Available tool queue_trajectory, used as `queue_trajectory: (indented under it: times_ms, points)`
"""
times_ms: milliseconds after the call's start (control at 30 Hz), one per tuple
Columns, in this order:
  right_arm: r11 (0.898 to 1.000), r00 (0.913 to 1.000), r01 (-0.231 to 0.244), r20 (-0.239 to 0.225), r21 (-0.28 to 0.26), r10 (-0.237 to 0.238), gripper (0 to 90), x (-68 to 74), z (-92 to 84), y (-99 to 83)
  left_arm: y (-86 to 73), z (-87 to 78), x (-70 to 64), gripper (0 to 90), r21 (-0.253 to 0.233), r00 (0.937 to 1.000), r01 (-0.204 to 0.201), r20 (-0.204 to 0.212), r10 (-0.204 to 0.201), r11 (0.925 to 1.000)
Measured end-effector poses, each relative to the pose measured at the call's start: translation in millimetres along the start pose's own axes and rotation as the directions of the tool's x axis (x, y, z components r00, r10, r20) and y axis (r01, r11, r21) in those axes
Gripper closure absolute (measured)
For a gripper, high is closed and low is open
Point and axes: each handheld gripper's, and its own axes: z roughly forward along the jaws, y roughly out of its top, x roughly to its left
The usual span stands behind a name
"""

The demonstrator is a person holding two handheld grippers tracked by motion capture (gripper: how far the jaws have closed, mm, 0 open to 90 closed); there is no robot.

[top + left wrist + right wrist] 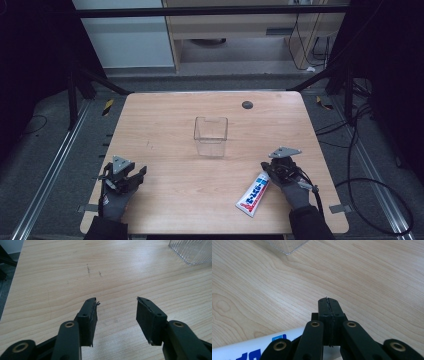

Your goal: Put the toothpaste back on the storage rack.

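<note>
A clear plastic box stands open-topped at the middle of the wooden table. A white toothpaste tube with red and blue print lies near the front right. My right gripper sits just beside the tube's far end, jaws pressed together with nothing between them. The tube lies under its left linkage. My left gripper rests at the front left, open over bare wood. A corner of the box shows at the upper right of the left gripper view.
A small dark round disc is set into the table near its far edge. Metal frame rails and cables run along the floor on both sides of the table.
</note>
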Motion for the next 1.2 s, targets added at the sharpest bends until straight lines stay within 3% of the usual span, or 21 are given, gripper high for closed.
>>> queue_trajectory:
  times_ms: [433, 933, 1200]
  points:
    - [1.000, 0.9997, -0.015, 0.022, 0.023, 0.014, 90.0, -2.5, -13.8, -12.9, -0.4, -2.0, 1.4, 49.4, -0.007, 0.9999, 0.000, -0.011, -0.001, 1.0000]
    - [0.999, 0.9994, -0.028, 0.021, 0.039, 0.027, 90.0, -1.2, -26.5, -25.6, -1.1, -3.1, 2.9, 48.9, -0.008, 0.9996, 0.004, -0.028, -0.005, 1.0000]
    - [0.997, 0.9998, -0.020, 0.012, 0.074, 0.019, 89.9, 1.3, -32.7, -35.2, -1.7, -4.2, 3.5, 48.7, -0.008, 0.9995, 0.006, -0.032, -0.006, 1.0000]
